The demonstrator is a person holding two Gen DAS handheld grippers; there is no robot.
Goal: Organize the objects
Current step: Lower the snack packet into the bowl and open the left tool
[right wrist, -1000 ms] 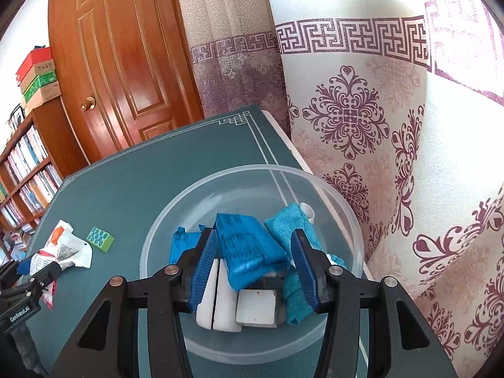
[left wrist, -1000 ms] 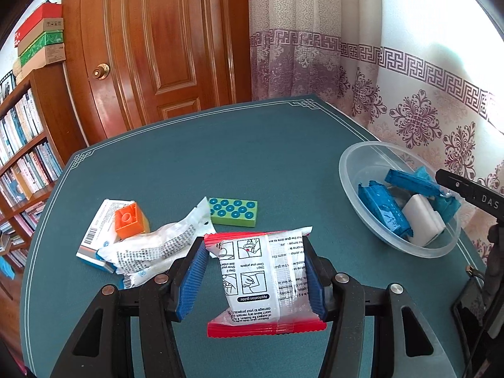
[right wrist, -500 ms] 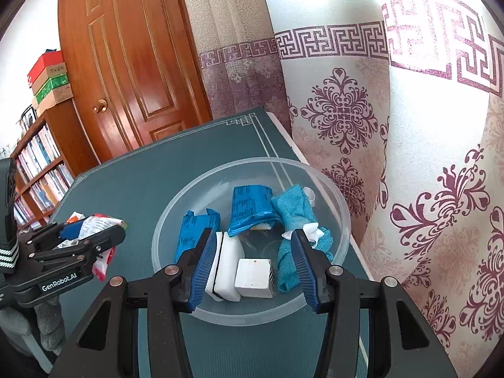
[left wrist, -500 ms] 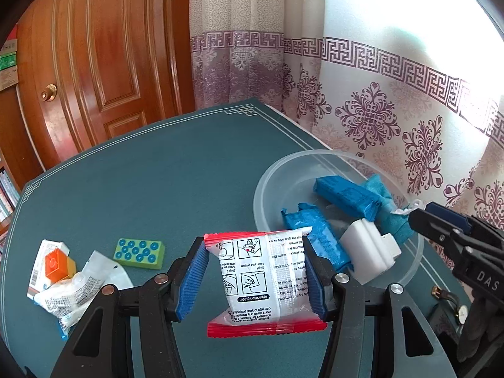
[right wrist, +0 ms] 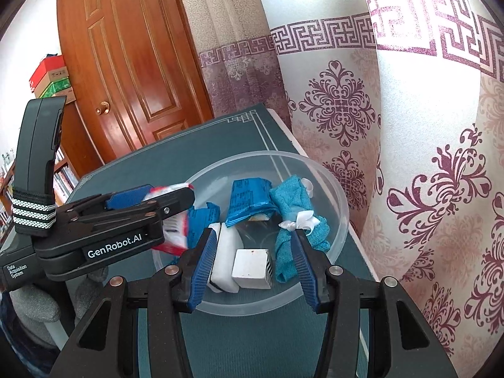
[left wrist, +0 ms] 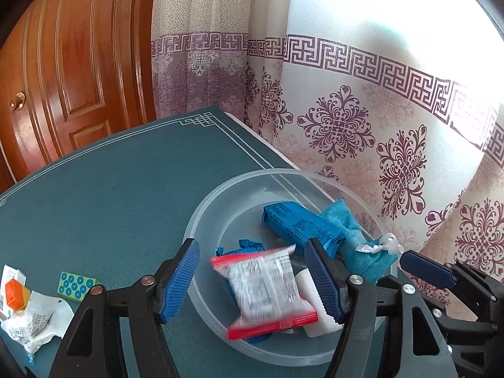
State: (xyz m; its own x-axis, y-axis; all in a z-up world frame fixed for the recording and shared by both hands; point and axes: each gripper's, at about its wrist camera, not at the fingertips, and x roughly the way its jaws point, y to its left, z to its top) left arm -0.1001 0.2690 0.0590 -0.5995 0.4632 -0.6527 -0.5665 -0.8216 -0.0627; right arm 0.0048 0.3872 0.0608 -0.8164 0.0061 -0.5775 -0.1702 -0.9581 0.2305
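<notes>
Left fingers [left wrist: 189, 278] spread, red-edged packet [left wrist: 267, 286] loose over bowl rim [left wrist: 201, 208].

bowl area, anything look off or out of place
The red-edged packet is blurred and tilted over the bowl, apart from the open left gripper, apparently dropping in. A green brick and wrappers lie loose on the table.

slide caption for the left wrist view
Open left gripper drops a blurred red-edged packet into the clear bowl.
</notes>
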